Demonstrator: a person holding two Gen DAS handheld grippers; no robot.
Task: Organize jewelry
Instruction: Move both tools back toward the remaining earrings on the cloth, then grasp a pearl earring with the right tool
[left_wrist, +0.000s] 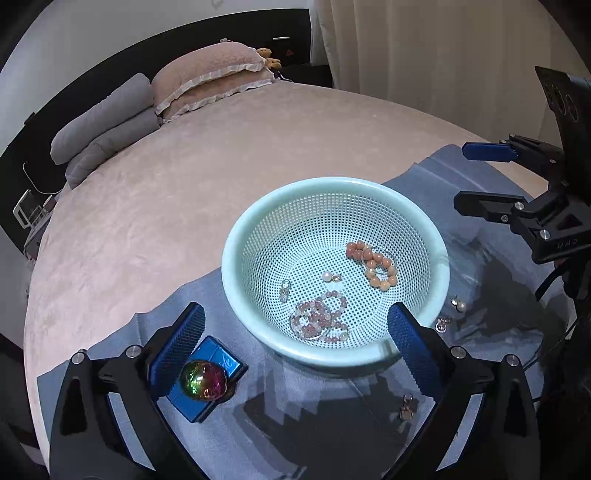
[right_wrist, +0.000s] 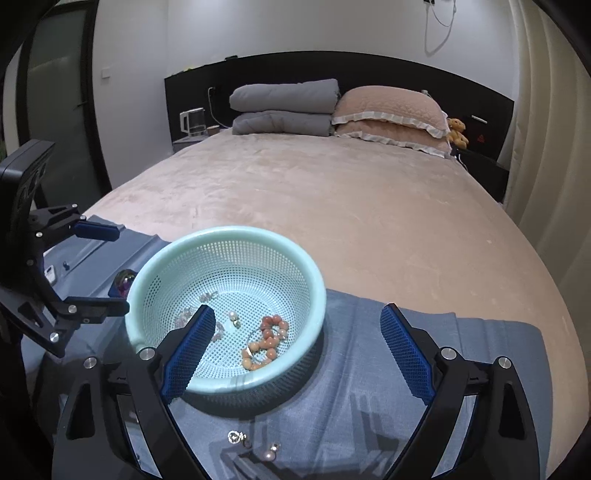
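Note:
A mint green perforated basket (left_wrist: 243, 236) (right_wrist: 147, 273) sits on a blue-grey cloth (left_wrist: 295, 424) (right_wrist: 362, 369) on a bed. Inside lie an orange bead bracelet (left_wrist: 373, 264) (right_wrist: 271, 341), a pink bead bracelet (left_wrist: 321, 319) and a pearl earring (left_wrist: 328, 276) (right_wrist: 232, 316). A pearl earring (left_wrist: 460, 304) (right_wrist: 269, 455), a crystal earring (left_wrist: 441, 325) (right_wrist: 235, 437) and a gold earring (left_wrist: 406, 408) lie on the cloth. My left gripper (left_wrist: 295, 350) is open and empty over the basket's near rim. My right gripper (right_wrist: 299, 350) is open and empty, also seen in the left wrist view (left_wrist: 472, 177).
A blue box (left_wrist: 207, 384) with an iridescent stone (left_wrist: 203, 379) sits on the cloth left of the basket, by my left gripper's left finger. The pink bedspread (right_wrist: 332, 206) stretches behind, with pillows (right_wrist: 388, 114) and folded grey quilts (right_wrist: 284, 107) at the headboard.

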